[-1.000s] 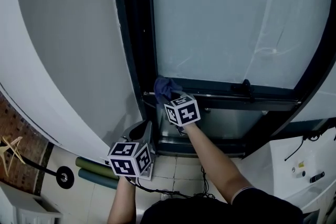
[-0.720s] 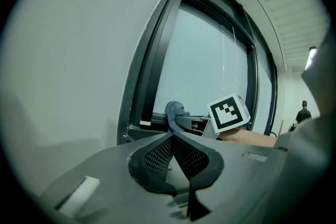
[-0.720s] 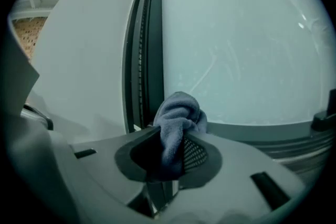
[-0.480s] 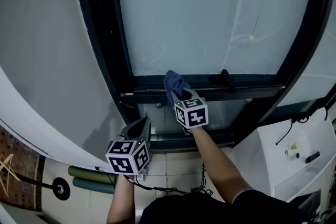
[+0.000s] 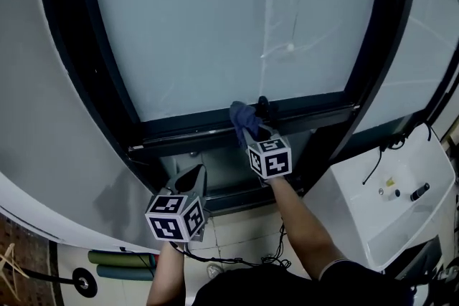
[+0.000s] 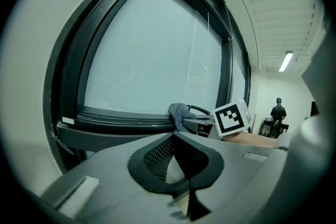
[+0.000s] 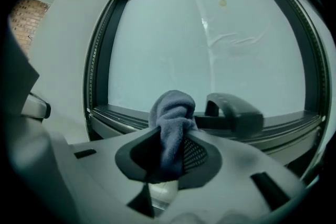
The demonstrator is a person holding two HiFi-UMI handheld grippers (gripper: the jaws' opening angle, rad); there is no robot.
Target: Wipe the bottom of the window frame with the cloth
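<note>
A bunched blue cloth (image 5: 242,115) (image 7: 171,119) is pinched in my right gripper (image 5: 252,131) (image 7: 169,157), which is shut on it. The cloth rests against the dark bottom rail of the window frame (image 5: 193,127), right beside the black window handle (image 5: 263,108) (image 7: 233,111). In the left gripper view the cloth (image 6: 180,112) and the right gripper's marker cube (image 6: 231,118) show along the rail (image 6: 115,115). My left gripper (image 5: 191,179) (image 6: 173,165) hangs lower and to the left, away from the frame, jaws shut with nothing between them.
Frosted glass (image 5: 215,18) fills the window above the rail. A white wall (image 5: 43,154) lies left, a white appliance with cables (image 5: 380,204) right. Green rolls (image 5: 118,265) lie on the tiled floor below. A person (image 6: 277,113) stands far off down the room.
My right gripper has slid the cloth rightward along the bottom rail, up to the window handle. The left gripper has stayed low at the left.
</note>
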